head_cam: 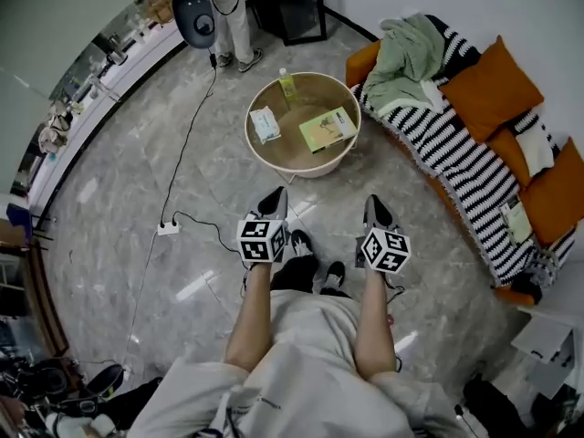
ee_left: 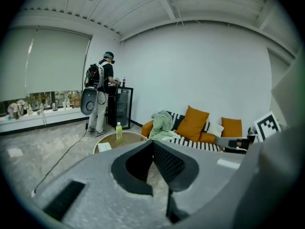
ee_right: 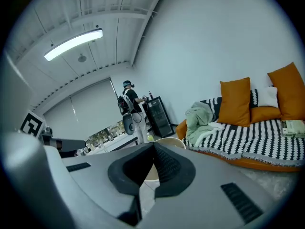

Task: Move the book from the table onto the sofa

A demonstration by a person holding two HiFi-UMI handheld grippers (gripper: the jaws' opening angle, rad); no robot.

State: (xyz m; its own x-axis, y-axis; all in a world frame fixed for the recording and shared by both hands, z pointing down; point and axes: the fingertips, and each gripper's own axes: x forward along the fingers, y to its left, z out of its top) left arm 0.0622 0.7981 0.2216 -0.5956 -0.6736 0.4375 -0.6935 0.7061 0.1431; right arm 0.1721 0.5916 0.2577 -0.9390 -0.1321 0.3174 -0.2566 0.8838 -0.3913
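A green book lies on the round wooden table, toward its right side. The sofa with a striped throw and orange cushions stands to the right of the table, and shows too in both gripper views. My left gripper and right gripper are both shut and empty. They point at the table from a short way in front of it, over the floor. The table's rim shows past the left jaws, and behind the right jaws.
A green bottle and a white packet share the table. A pale green blanket lies on the sofa's far end. A person stands beyond the table by a dark cabinet. A cable and power strip lie on the floor at left.
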